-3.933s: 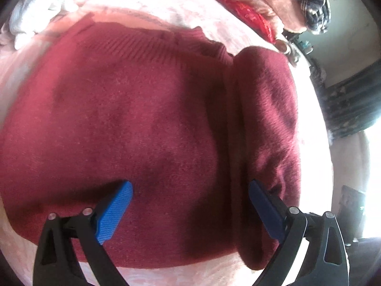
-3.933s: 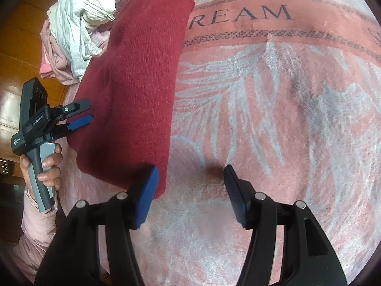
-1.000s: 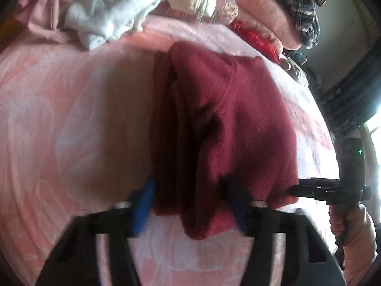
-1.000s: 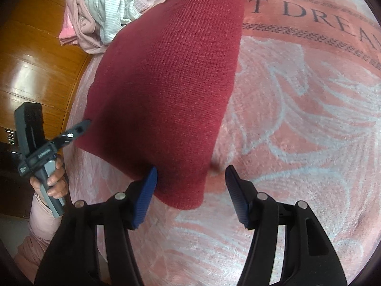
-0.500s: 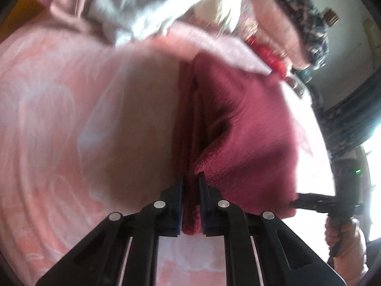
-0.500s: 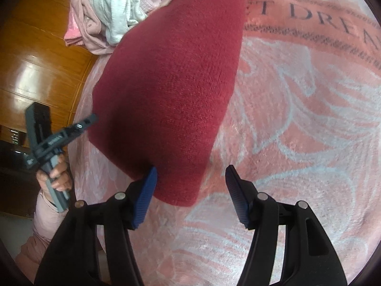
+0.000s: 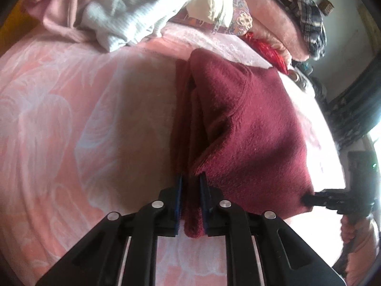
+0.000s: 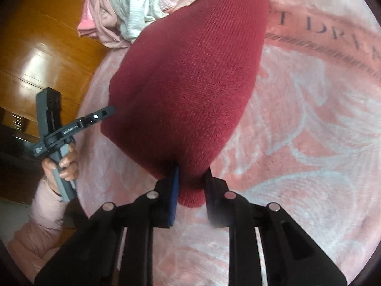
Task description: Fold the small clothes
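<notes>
A dark red knitted sweater [image 7: 250,128] lies folded lengthwise on the pink bedspread [image 7: 71,131]. My left gripper [image 7: 190,190] is shut on the near corner of the sweater's stacked layers. In the right wrist view the sweater [image 8: 190,76] stretches away from me, and my right gripper [image 8: 191,181] is shut on its other near corner. Each gripper shows in the other's view: the right one [image 7: 309,199] at the sweater's right corner, the left one [image 8: 108,112] at its left corner.
A heap of white, pink and cream clothes [image 7: 123,12] lies at the far side of the bed, also in the right wrist view [image 8: 123,7]. Pink pillows with a plaid cloth [image 7: 300,12] sit far right. A wooden floor [image 8: 42,54] lies beyond the bed's left edge.
Both grippers were open over the sweater's near edge. The left one closed on its corner half a second ago; the right one has just closed on the other corner.
</notes>
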Demonstrator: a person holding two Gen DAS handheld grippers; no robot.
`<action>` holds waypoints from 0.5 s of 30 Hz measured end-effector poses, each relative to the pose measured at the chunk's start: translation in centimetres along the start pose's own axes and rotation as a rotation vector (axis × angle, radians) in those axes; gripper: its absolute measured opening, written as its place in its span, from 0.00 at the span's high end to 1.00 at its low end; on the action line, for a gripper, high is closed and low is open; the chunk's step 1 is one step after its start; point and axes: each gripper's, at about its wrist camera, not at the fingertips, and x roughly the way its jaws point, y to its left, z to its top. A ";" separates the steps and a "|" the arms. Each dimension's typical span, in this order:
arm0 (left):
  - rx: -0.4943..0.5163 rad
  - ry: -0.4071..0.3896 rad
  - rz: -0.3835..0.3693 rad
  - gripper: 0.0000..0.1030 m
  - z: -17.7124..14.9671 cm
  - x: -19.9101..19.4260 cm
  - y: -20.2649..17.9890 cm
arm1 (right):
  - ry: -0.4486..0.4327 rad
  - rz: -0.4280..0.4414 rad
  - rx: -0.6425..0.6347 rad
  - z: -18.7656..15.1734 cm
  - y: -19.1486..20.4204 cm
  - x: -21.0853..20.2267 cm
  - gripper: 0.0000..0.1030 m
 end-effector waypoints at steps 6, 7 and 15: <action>-0.022 0.014 0.001 0.79 -0.4 1.5 0.5 | 0.025 -0.059 -0.022 -0.4 -0.3 1.6 0.83; -0.014 0.015 0.005 0.78 -0.3 1.4 0.4 | 0.024 -0.076 -0.055 -0.5 0.2 1.4 0.79; -0.042 -0.024 0.015 0.28 1.7 -2.4 0.6 | -0.078 -0.129 -0.038 2.0 -0.3 -4.1 0.48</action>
